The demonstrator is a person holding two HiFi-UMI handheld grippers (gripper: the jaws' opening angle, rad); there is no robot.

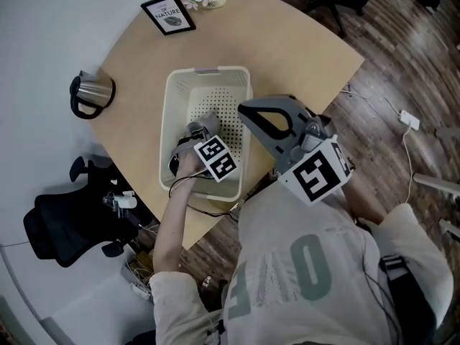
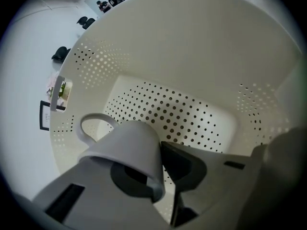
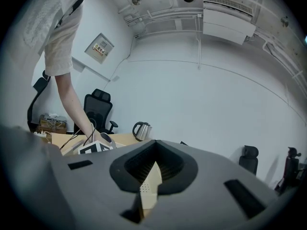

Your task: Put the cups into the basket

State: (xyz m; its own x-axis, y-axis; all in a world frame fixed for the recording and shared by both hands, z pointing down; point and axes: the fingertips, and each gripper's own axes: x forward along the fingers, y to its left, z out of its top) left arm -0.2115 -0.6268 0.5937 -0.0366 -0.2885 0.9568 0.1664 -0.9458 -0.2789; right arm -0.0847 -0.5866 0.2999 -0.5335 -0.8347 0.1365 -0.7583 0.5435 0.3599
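Cup (image 2: 132, 145) clamped in left tongs (image 2: 160, 170), inside basket (image 2: 192, 56)

Smooth white cup (image 2: 127, 145); matt perforated plastic basket (image 2: 192, 56); pale wood table (image 1: 302, 56).

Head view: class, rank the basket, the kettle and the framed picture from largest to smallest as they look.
1. basket
2. kettle and framed picture: they look about alike in size, so they are not ranked.
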